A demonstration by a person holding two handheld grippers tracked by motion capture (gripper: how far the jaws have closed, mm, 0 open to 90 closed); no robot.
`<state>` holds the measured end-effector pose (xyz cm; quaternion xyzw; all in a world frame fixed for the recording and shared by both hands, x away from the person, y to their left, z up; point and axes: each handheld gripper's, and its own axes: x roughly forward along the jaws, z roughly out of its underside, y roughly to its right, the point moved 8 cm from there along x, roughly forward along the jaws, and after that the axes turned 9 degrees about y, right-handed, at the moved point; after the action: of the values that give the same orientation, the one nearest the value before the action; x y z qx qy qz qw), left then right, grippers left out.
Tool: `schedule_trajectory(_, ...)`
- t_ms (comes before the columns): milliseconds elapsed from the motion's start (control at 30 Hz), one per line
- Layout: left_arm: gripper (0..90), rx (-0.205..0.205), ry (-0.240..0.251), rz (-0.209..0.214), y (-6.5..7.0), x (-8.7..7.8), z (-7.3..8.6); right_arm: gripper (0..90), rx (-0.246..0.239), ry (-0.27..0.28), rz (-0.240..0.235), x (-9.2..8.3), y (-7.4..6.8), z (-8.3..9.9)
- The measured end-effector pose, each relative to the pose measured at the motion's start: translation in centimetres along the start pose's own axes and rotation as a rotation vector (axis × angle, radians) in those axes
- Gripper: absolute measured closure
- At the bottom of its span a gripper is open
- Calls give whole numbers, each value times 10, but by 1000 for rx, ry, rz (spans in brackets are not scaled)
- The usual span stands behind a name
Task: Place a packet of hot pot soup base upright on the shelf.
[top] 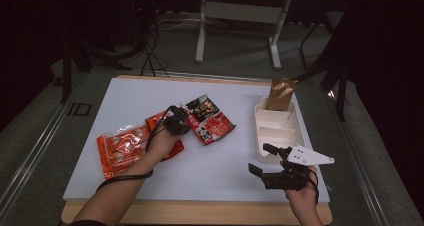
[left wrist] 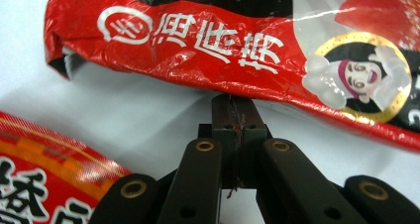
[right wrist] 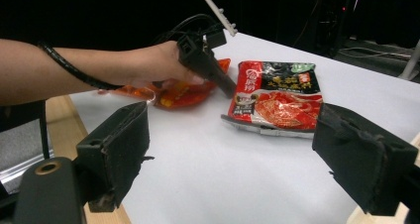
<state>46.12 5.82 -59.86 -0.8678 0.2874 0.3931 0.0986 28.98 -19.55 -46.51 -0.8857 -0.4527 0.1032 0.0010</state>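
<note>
1. Nearest the person: right gripper point(top: 264, 161) at the front right of the white table point(top: 125, 93), jaws spread wide, nothing between them. In the right gripper view its two pads frame the red sauce packet point(right wrist: 277, 99) from well apart.
2. Just beyond the right gripper: a white divided tray point(top: 276, 131) at the table's right edge, a brown bag point(top: 281, 93) standing in its far compartment.
3. Front left: an orange packet point(top: 120, 147) lies flat, partly under the left forearm.
4. Mid-table: left gripper point(top: 186, 117) reaches to the red sauce packet point(top: 209, 118). In the left gripper view the jaws are pressed together, tips at the packet's point(left wrist: 237, 45) lower edge. Whether the foil edge is pinched or the tips are only touching it, I cannot tell.
5. Step in hand, as I judge: taking the red packet by its near edge.
6. Next move likely calls for a sure pinch on the seam, then a lift clear of the orange packet and a carry rightward to the tray; thin foil may slip.
</note>
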Motion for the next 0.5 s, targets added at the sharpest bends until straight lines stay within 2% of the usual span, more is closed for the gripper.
schedule_trajectory(267,896,-3,5,-11,-4,9,-10,144,0,-8,-18,5,-2,3)
schedule_trajectory(500,896,-34,22,0,-8,18,-19,144,-15,-17,-25,8,-4,5)
